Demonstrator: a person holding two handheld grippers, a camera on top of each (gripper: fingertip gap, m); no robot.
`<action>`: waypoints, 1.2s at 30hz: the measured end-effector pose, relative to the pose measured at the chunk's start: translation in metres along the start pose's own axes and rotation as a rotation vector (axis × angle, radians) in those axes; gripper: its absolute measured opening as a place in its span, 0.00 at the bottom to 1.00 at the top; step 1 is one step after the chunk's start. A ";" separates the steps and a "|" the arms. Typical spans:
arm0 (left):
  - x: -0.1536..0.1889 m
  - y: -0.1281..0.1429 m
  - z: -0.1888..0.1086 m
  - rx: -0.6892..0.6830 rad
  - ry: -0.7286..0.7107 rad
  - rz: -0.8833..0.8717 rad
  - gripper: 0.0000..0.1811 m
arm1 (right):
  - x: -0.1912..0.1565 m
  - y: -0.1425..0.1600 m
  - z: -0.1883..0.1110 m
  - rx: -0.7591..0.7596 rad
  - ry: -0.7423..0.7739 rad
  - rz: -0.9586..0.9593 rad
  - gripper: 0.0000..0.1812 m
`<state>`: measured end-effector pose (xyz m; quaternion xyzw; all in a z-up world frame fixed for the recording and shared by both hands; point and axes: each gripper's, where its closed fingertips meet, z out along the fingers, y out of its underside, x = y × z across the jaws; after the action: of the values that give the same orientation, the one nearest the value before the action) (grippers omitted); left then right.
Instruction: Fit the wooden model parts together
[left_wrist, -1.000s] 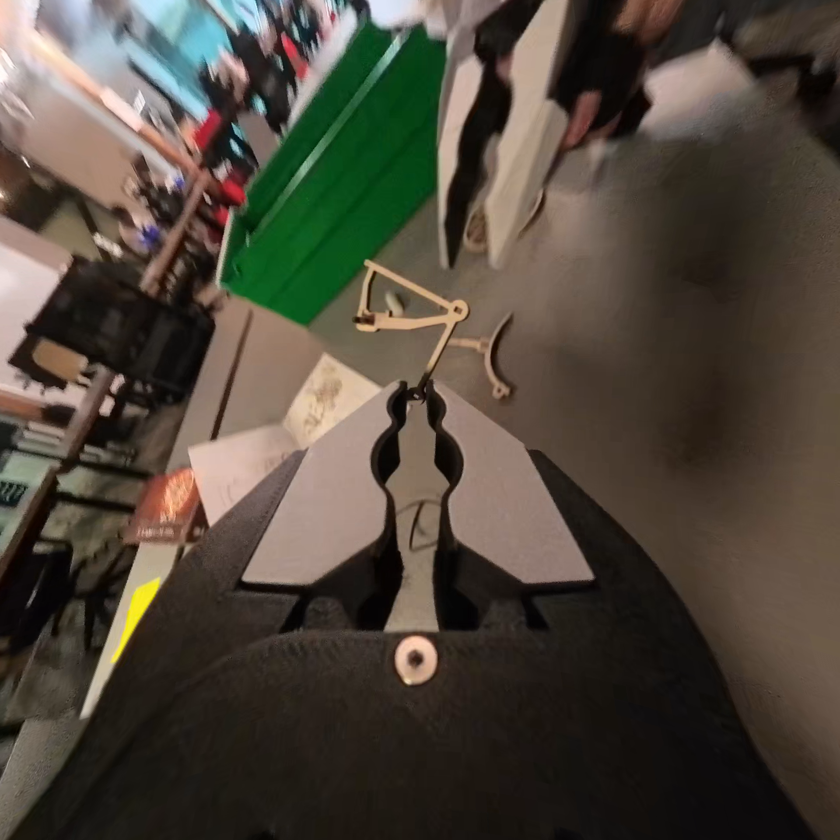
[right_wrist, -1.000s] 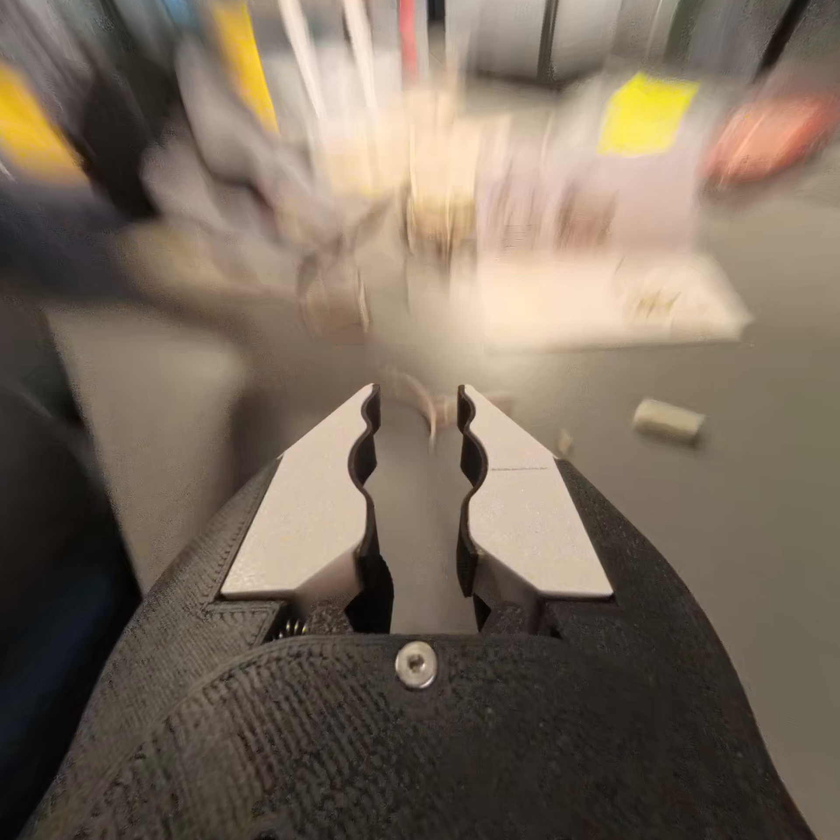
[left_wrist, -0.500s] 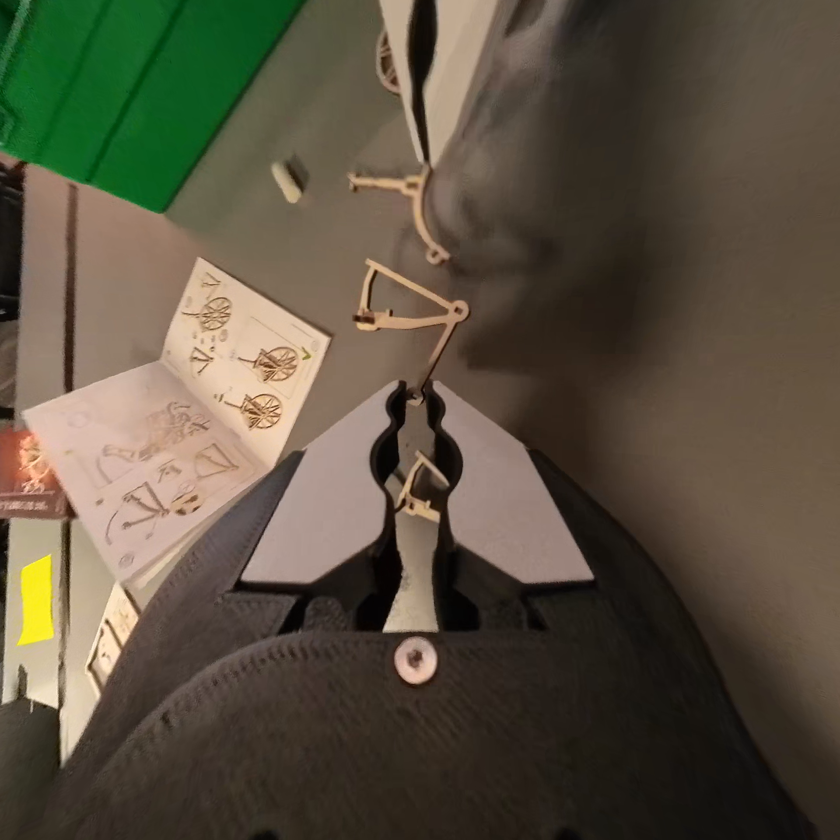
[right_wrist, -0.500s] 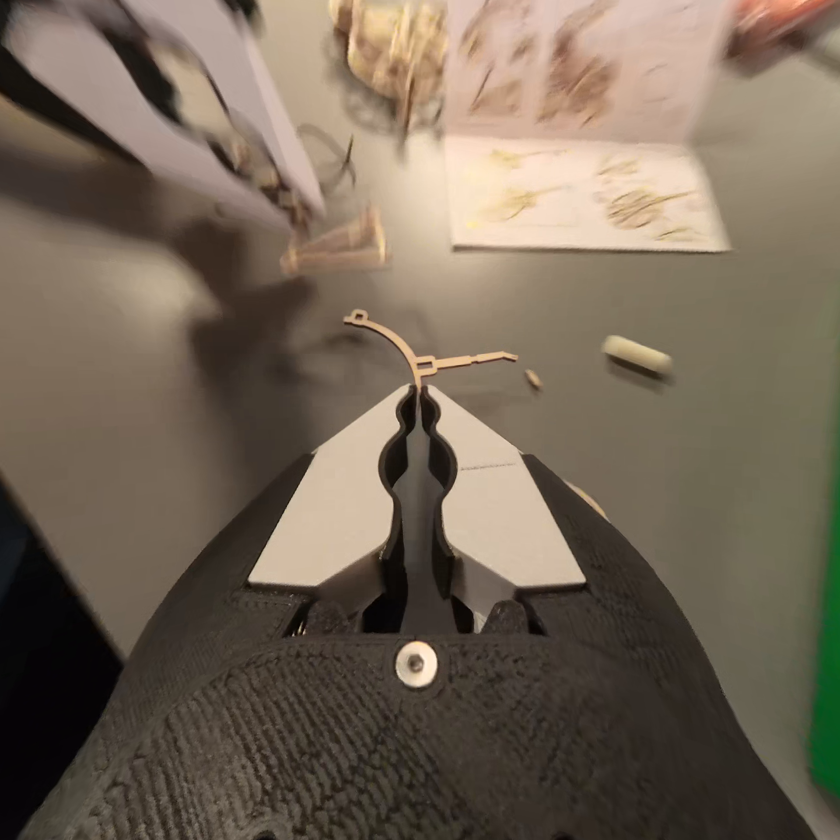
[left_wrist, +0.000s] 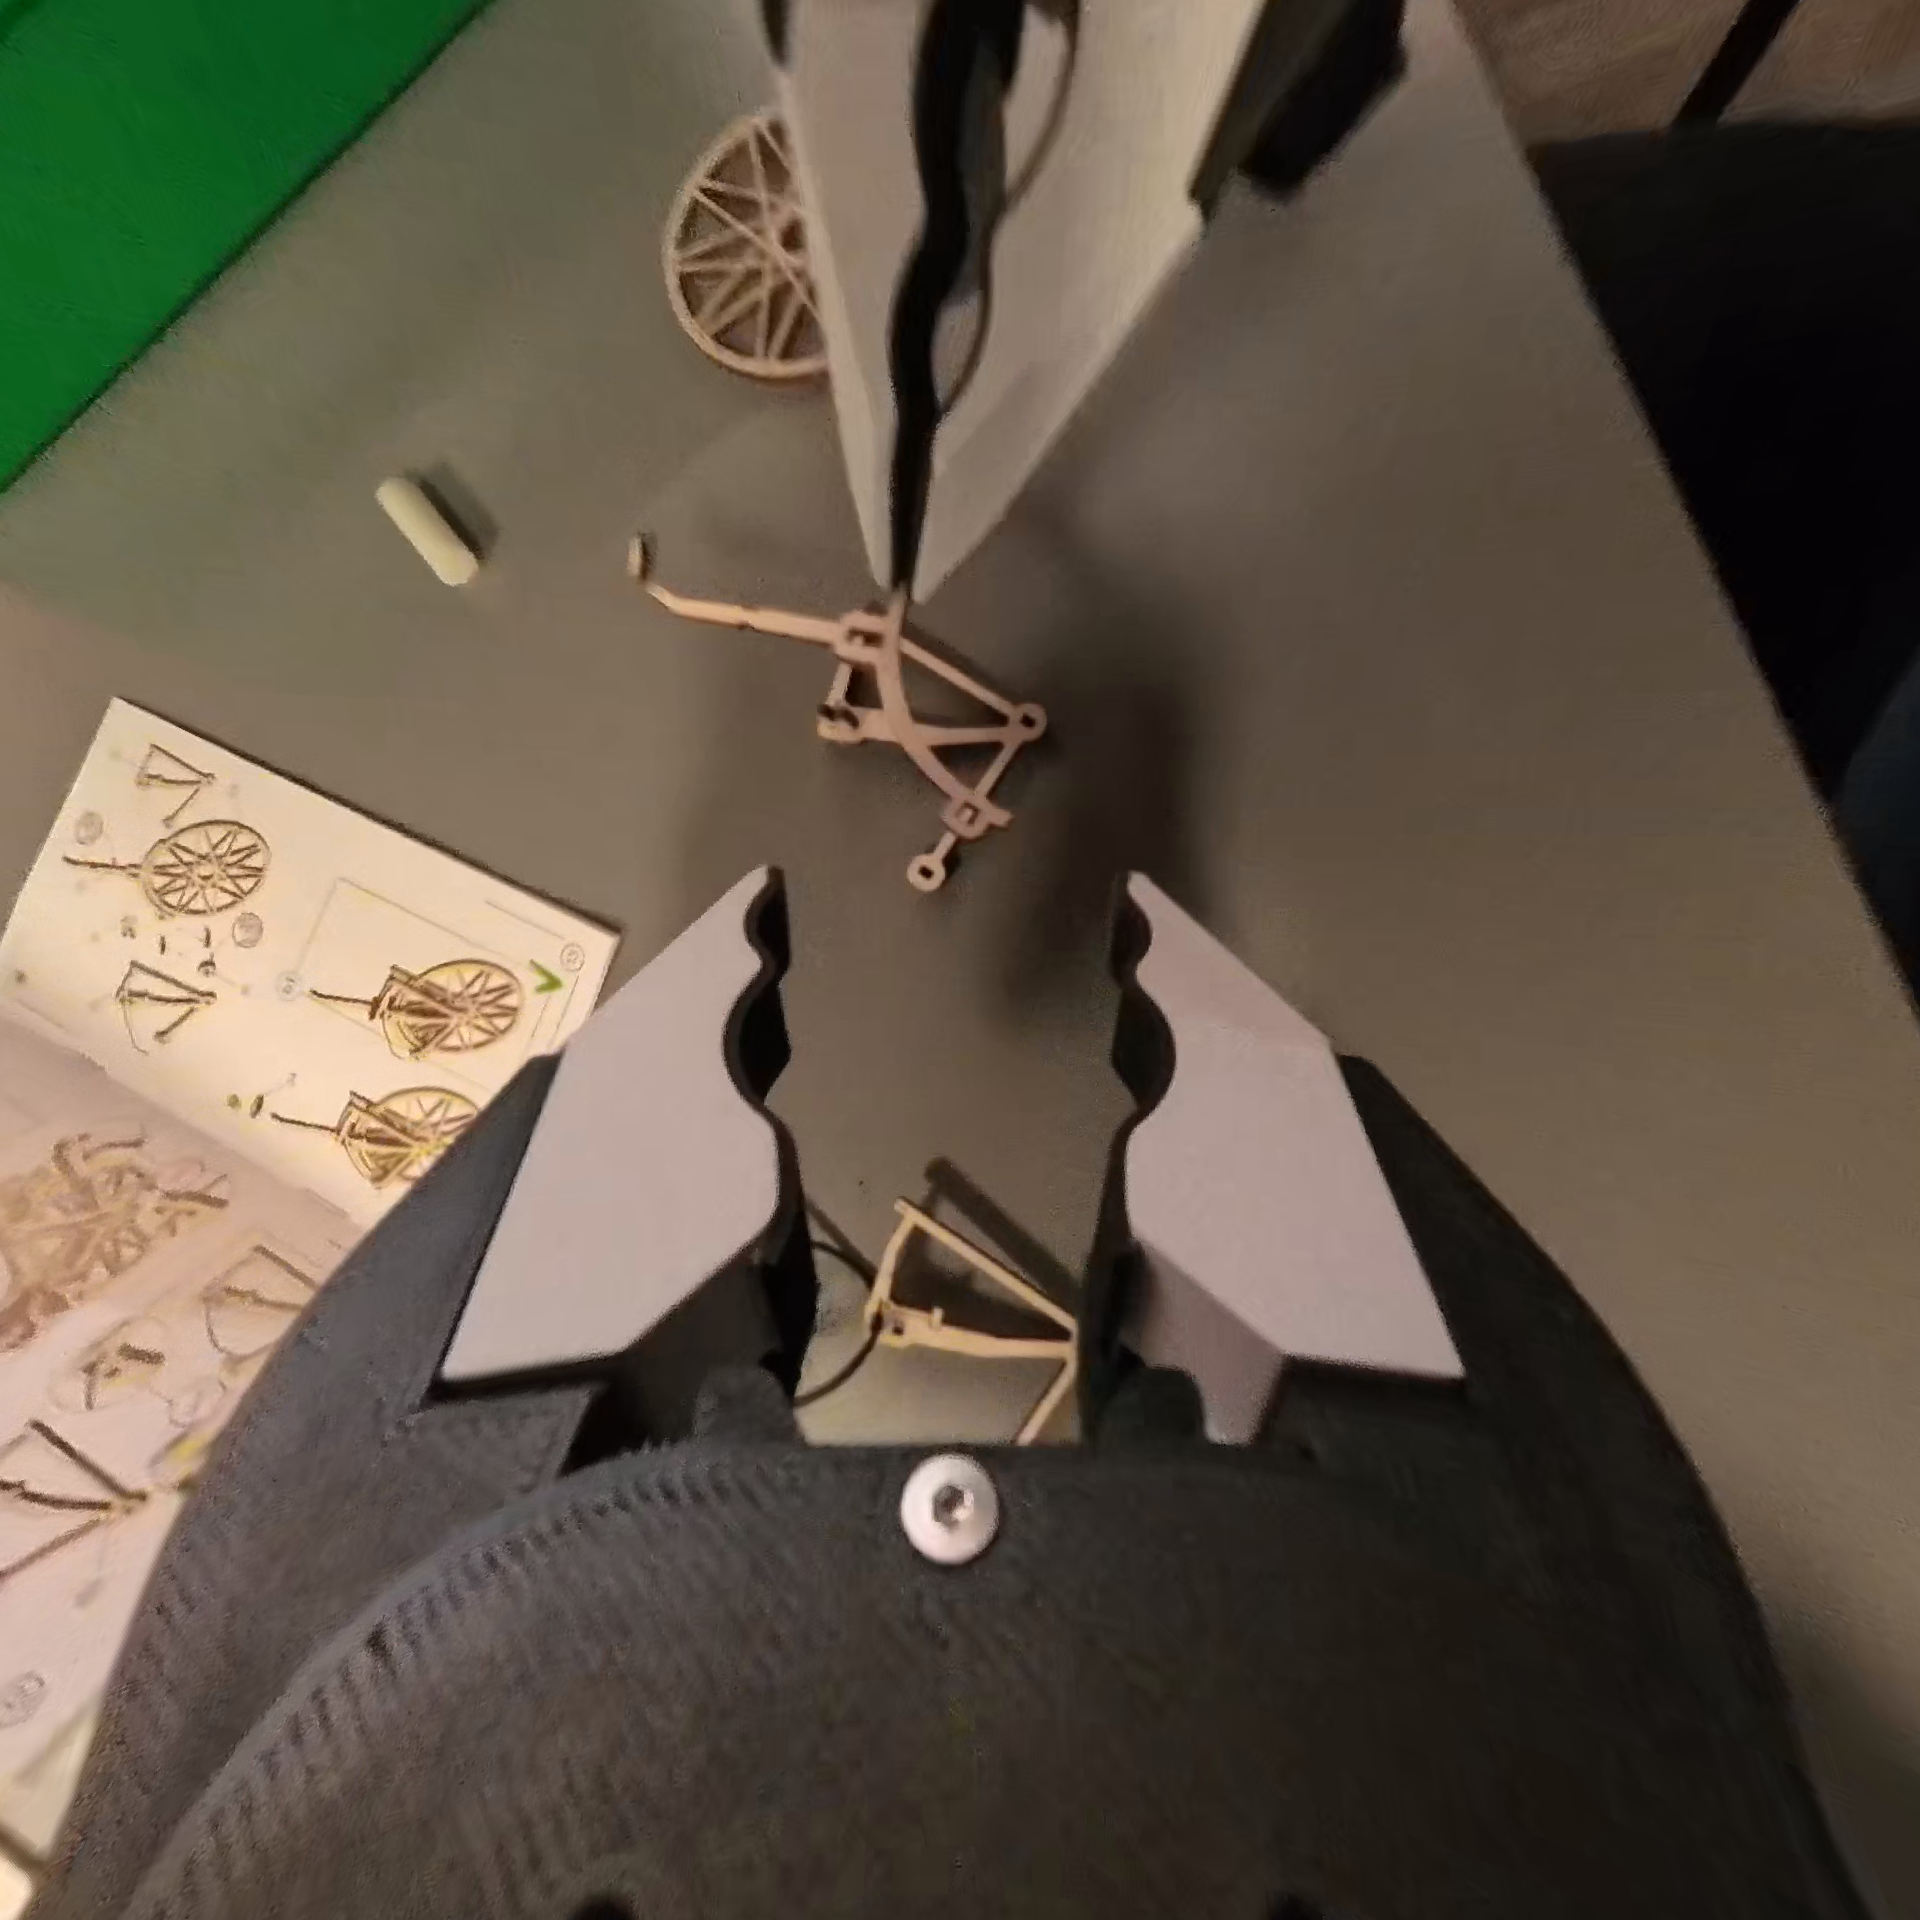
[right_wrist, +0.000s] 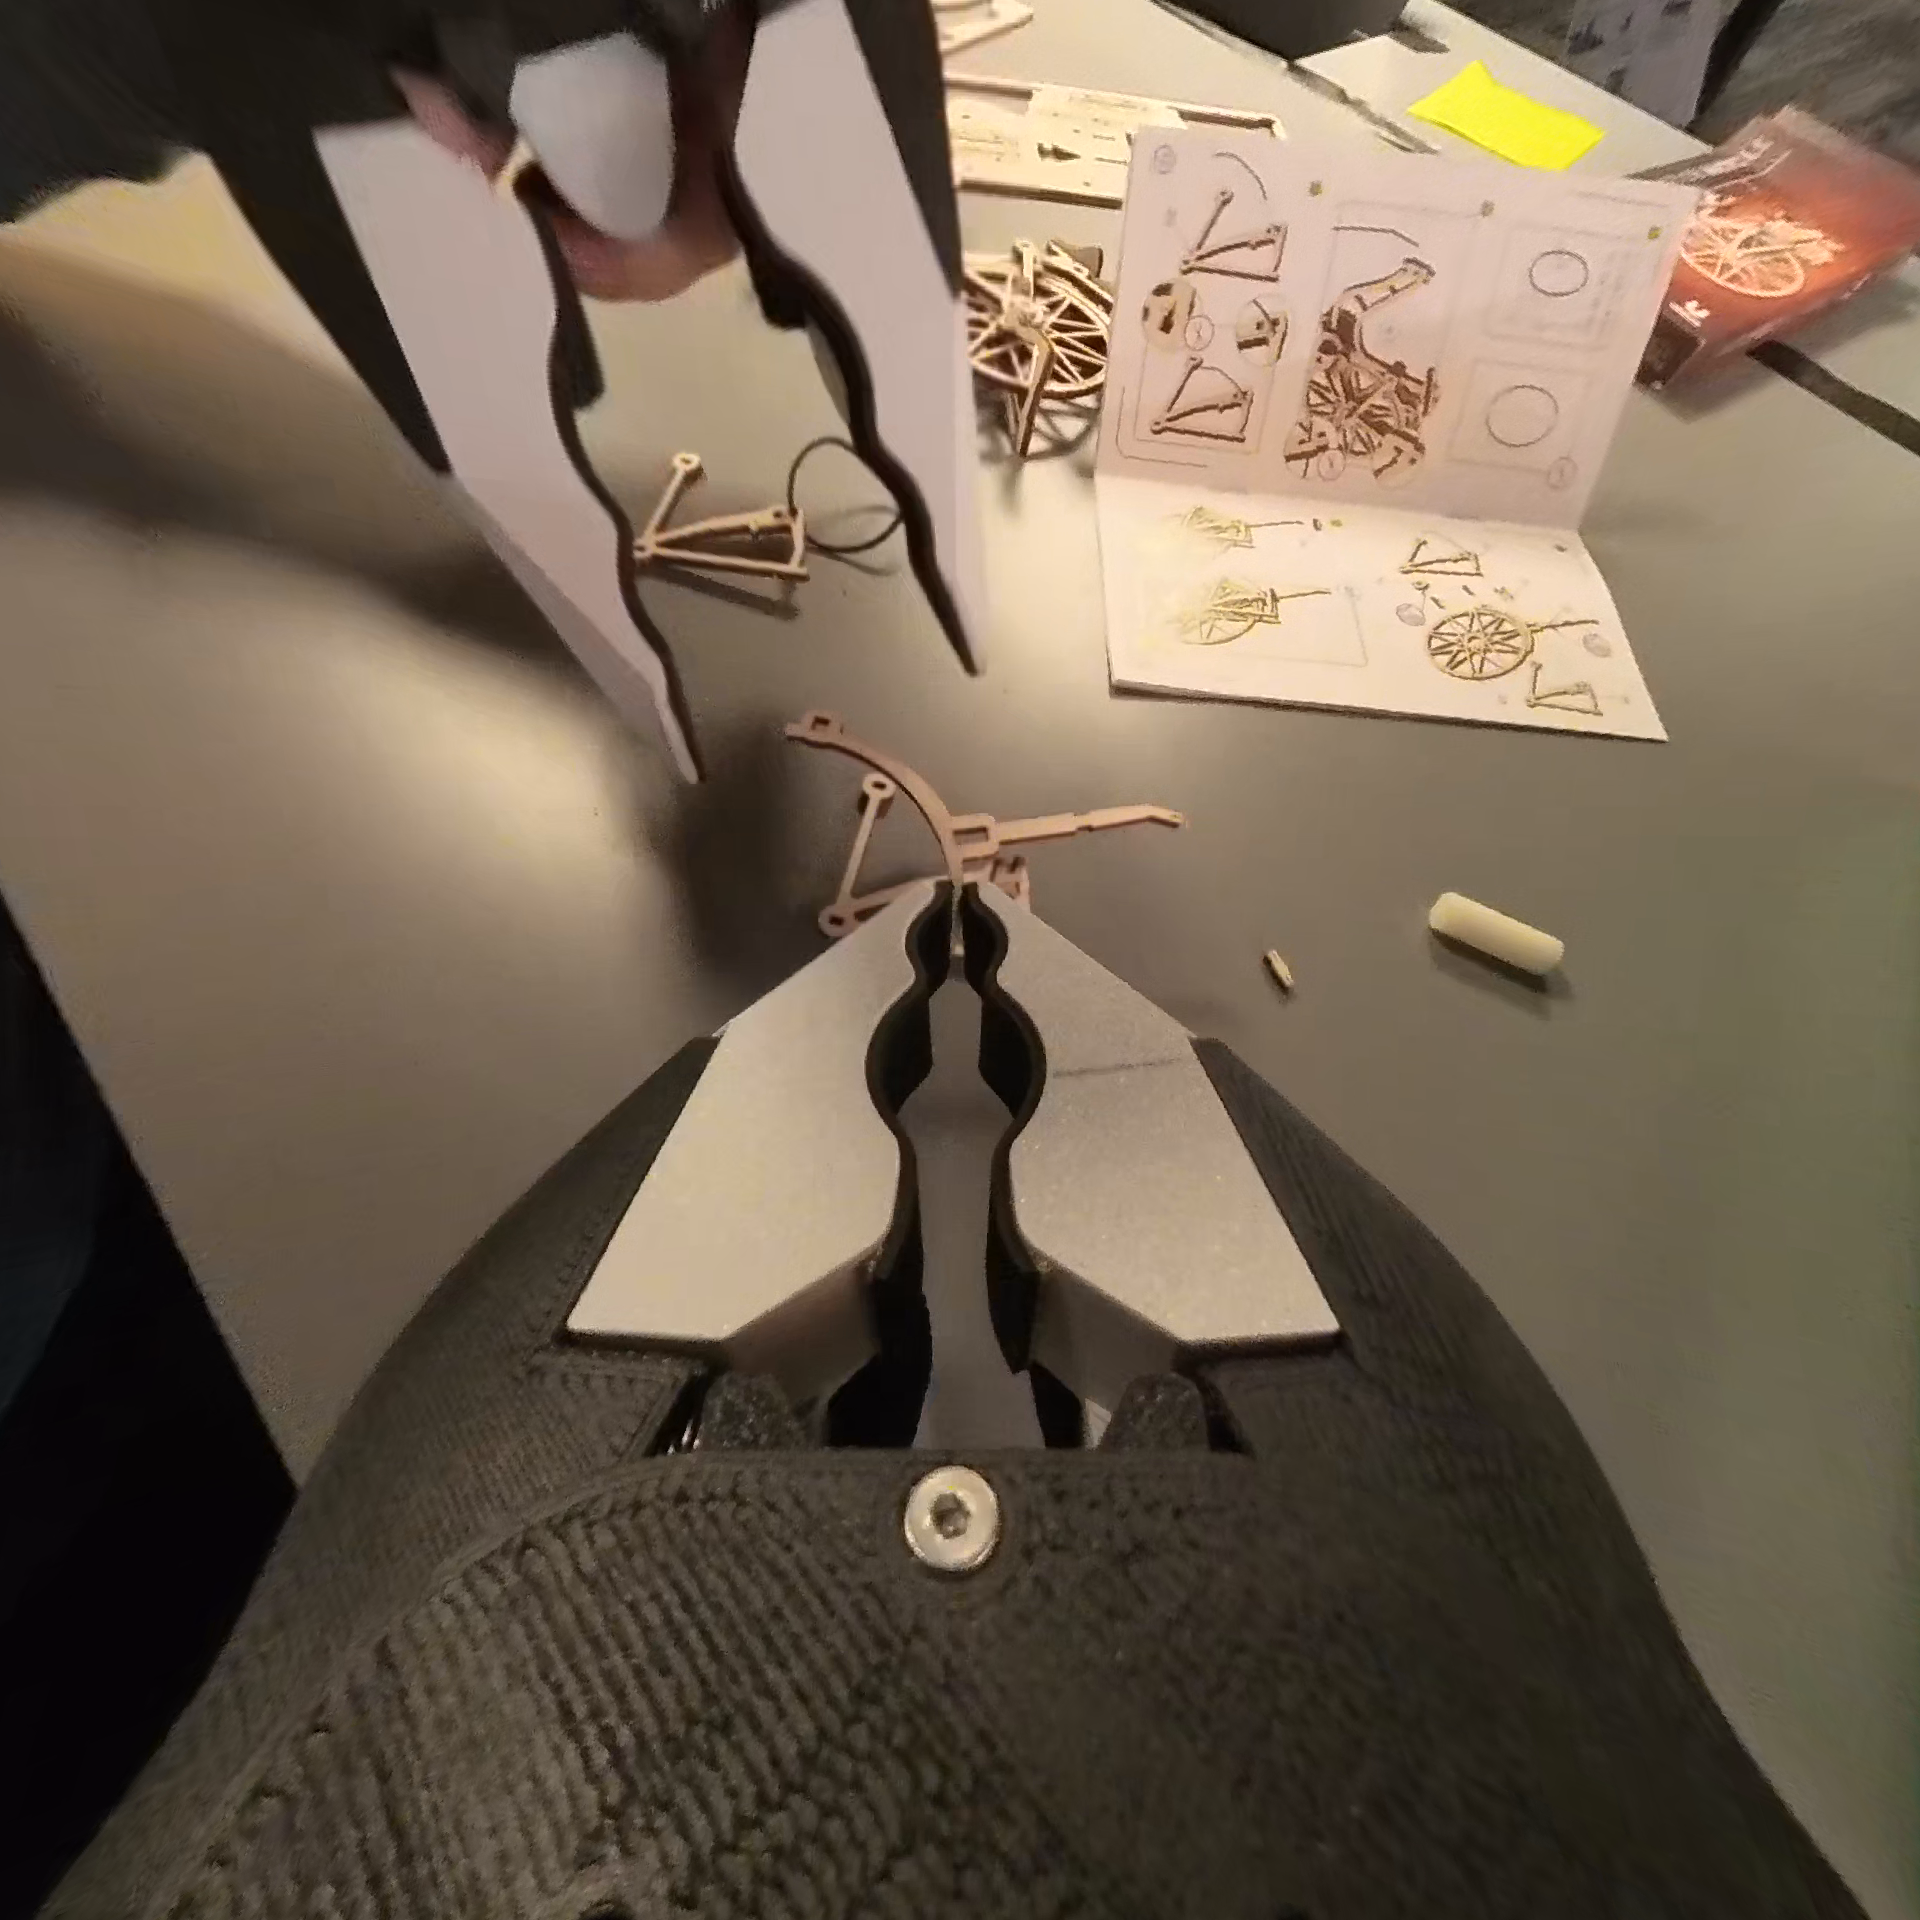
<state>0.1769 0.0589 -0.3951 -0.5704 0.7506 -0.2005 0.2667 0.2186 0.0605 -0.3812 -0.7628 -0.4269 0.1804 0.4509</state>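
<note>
The wooden model parts (right_wrist: 940, 831) lie on the grey surface (right_wrist: 1558, 1195) directly ahead of the right gripper (right_wrist: 958, 902): a thin pale arched strip with a long stem to its right, crossed over a triangular frame of slim struts with small ring ends. The right gripper's fingers (right_wrist: 800, 1091) are pinched together on the arched strip where it meets the frame. In the left wrist view the same parts (left_wrist: 914, 717) sit between the two tools, and the left gripper (left_wrist: 951, 904) stands just short of them with its fingers (left_wrist: 665, 1091) spread wide and holding nothing.

An instruction booklet (right_wrist: 1382, 540) stands open to the right, printed with line drawings of wheels and frames; its small marks are too fine to read. A dark red box (right_wrist: 1766, 249) with a wheel picture lies behind it, its lettering blurred, near a yellow note (right_wrist: 1507, 120). A second triangular frame (right_wrist: 727, 540), a spoked wheel assembly (right_wrist: 1039, 322) and a small cream cylinder (right_wrist: 1496, 933) also rest on the surface.
</note>
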 end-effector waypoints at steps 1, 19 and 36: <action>-0.002 -0.004 -0.005 0.048 -0.002 -0.039 0.33 | 0.000 0.000 0.002 -0.004 0.009 -0.007 0.00; -0.017 -0.019 0.016 0.145 -0.099 -0.100 0.00 | 0.007 0.008 0.014 -0.053 -0.018 -0.007 0.00; -0.016 -0.023 0.017 0.159 -0.027 -0.161 0.18 | 0.010 0.007 0.012 -0.036 -0.028 0.026 0.00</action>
<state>0.2082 0.0679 -0.3919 -0.6086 0.6803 -0.2724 0.3042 0.2202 0.0736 -0.3923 -0.7738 -0.4263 0.1892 0.4286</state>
